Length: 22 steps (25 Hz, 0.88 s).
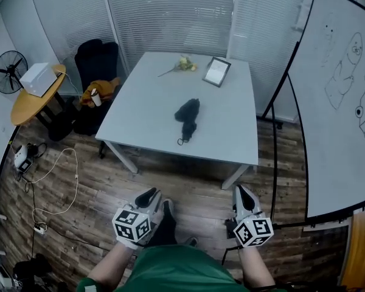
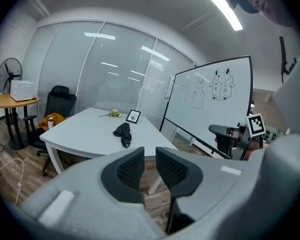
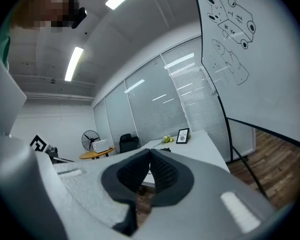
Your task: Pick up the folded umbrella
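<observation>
One folded umbrella point(image 1: 187, 119), one table point(image 1: 140, 123), one picture frame point(image 1: 216, 72)

The head camera looks steeply down over the wooden floor point(image 1: 188, 187), standing back from the grey table point(image 1: 140, 126) and taking in its whole top; the left gripper point(image 1: 149, 194) and right gripper point(image 1: 243, 193) sit at its lower edge. The left gripper's camera faces nearly level across that table from a short way off, whiteboard point(image 2: 210, 96) on its right. The right gripper's camera sees the tabletop almost edge-on, under much ceiling point(image 3: 115, 39). All three share table, whiteboard and standing fan point(image 1: 9, 70)
</observation>
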### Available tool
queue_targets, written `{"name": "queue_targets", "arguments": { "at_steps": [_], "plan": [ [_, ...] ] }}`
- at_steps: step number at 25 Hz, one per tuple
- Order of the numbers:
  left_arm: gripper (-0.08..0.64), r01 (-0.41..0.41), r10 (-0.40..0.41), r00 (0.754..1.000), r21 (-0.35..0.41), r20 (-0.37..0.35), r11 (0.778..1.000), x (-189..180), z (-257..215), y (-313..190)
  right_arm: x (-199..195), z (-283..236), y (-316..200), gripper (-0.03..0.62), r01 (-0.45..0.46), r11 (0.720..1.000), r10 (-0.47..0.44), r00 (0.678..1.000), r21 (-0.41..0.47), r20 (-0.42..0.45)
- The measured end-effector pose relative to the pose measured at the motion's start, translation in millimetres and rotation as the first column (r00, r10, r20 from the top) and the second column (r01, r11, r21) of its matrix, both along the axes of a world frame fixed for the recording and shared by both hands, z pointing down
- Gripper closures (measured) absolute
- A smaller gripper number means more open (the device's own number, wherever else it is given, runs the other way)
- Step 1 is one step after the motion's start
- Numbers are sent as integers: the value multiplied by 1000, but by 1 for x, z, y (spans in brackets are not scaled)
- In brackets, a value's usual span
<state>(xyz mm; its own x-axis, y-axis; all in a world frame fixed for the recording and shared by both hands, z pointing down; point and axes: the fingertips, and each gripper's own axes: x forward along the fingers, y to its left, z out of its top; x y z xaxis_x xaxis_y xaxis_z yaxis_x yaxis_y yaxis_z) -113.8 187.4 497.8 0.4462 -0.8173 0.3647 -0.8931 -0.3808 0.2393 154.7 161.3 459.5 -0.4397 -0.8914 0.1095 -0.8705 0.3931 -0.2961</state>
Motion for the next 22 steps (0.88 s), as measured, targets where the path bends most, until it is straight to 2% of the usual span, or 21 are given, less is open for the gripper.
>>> {"name": "queue_targets", "arguments": {
  "at_steps": [5,10,15,22],
  "plan": [
    [480,-56,56,998,-14,-11,998,11,15,-51,16,4,-30,589,-63,998,63,998,-2,-26],
    [480,-125,125,991,-4,-43,992,25,18,-130,40,-3,-80,589,-161,987,160,985,-3,-62],
    [480,-170,172,983,23,-72,985,24,9,-225,22,-10,-152,589,-191,981,189,977,-13,-100],
    [480,-195,193,981,-47,-35,980,9,45,-308,-1,-4,-222,589,-227,972,217,967,-61,-132]
  ]
}}
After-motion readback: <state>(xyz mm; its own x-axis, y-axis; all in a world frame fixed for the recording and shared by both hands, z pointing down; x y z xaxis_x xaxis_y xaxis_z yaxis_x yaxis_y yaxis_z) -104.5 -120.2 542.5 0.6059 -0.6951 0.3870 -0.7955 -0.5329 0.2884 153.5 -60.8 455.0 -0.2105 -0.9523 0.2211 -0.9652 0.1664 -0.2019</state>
